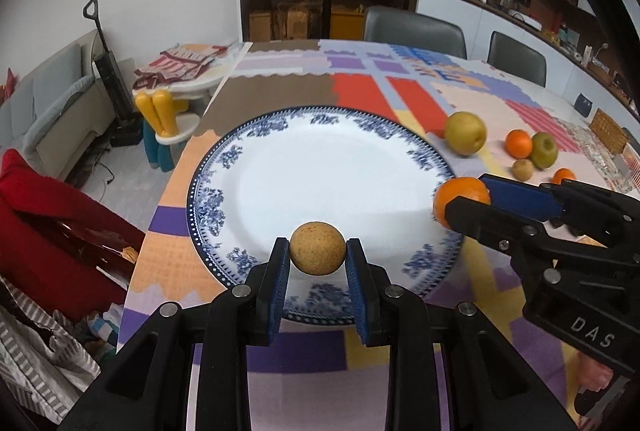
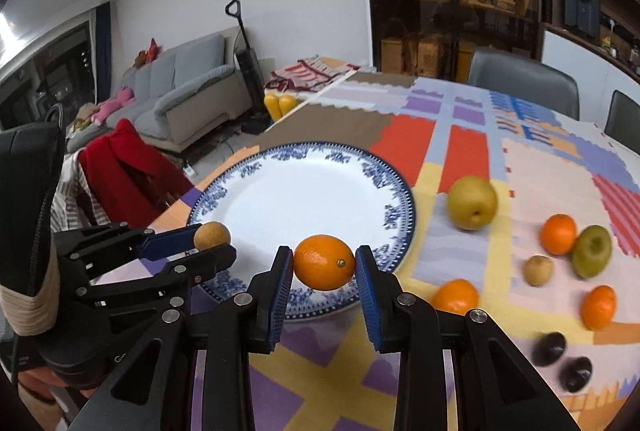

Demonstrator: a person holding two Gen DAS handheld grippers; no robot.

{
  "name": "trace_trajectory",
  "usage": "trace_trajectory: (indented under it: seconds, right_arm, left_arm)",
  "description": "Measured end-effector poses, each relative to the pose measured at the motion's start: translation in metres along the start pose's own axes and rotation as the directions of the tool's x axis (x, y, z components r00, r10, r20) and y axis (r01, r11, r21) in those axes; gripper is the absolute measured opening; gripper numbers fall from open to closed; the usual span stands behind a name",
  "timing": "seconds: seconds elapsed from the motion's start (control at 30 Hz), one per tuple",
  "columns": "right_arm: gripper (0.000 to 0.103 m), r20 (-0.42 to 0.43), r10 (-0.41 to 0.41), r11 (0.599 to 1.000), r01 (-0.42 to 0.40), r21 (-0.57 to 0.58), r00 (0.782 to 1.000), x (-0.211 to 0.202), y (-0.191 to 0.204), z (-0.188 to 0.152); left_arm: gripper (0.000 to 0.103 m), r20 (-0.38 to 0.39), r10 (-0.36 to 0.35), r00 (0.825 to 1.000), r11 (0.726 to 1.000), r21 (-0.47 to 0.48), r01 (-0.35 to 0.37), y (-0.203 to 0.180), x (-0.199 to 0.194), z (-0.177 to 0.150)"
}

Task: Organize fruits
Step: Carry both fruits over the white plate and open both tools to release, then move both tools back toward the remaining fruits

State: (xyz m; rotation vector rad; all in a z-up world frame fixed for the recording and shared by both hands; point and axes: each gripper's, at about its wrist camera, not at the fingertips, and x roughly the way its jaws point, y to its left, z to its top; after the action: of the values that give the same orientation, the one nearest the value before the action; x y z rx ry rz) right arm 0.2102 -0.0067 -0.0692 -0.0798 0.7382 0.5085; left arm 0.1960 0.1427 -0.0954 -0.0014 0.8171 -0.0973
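My left gripper (image 1: pixel 318 257) is shut on a small round tan fruit (image 1: pixel 317 248) and holds it over the near rim of a white plate with a blue patterned rim (image 1: pixel 320 119). My right gripper (image 2: pixel 323 271) is shut on an orange (image 2: pixel 324 262) and holds it over the plate's near right rim (image 2: pixel 400 187). The right gripper and its orange (image 1: pixel 460 197) also show at the right of the left wrist view. The left gripper with the tan fruit (image 2: pixel 212 235) shows at the left of the right wrist view. The plate holds no fruit.
On the patchwork tablecloth (image 2: pixel 540 171) right of the plate lie a yellow pear (image 2: pixel 472 202), a green apple (image 2: pixel 592 250), three more oranges (image 2: pixel 558 233), a small tan fruit (image 2: pixel 538 270) and two dark plums (image 2: pixel 552 349). Grey chairs (image 2: pixel 520 79) stand behind the table. The table's left edge drops off near the plate.
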Motion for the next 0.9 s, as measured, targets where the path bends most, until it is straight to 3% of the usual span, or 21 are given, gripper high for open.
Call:
trace_trajectory:
  seconds: [0.33, 0.4, 0.47, 0.53, 0.6, 0.77, 0.9]
  right_arm:
    - [0.033, -0.057, 0.005, 1.0, -0.005, 0.002, 0.998, 0.029, 0.0, -0.003]
    - [0.034, -0.065, 0.004, 1.0, -0.004, -0.001, 0.998, 0.032, 0.0, -0.004]
    - [0.034, -0.062, 0.007, 1.0, -0.006, 0.006, 0.998, 0.031, -0.001, -0.004]
    - [0.034, -0.069, 0.009, 1.0, -0.008, 0.011, 0.998, 0.03, -0.001, -0.004]
    - [0.043, -0.062, 0.002, 1.0, -0.001, 0.02, 0.998, 0.025, -0.003, -0.004]
    - [0.049, 0.001, -0.026, 0.999, 0.026, 0.022, 1.0, -0.003, -0.007, -0.005]
    - [0.061, 0.069, -0.067, 0.997, 0.064, 0.036, 0.995, -0.036, -0.012, -0.007]
  left_arm:
    - [0.028, -0.033, 0.003, 0.999, 1.0, 0.009, -0.002, 0.003, 0.012, -0.002]
    - [0.033, -0.035, 0.005, 0.999, 1.0, 0.008, -0.005, 0.003, 0.012, -0.001]
    - [0.049, -0.031, 0.011, 0.999, 1.0, 0.003, -0.011, 0.003, 0.011, -0.001]
    - [0.05, -0.02, 0.023, 1.0, 1.0, 0.002, -0.023, 0.003, 0.006, -0.001]
    - [0.05, -0.007, 0.041, 0.999, 0.999, 0.007, -0.041, 0.002, -0.001, -0.002]
    - [0.057, 0.034, 0.052, 0.998, 0.999, 0.008, -0.052, -0.006, -0.026, -0.003]
    - [0.064, 0.091, 0.052, 0.995, 0.998, 0.016, -0.053, -0.021, -0.052, -0.002]
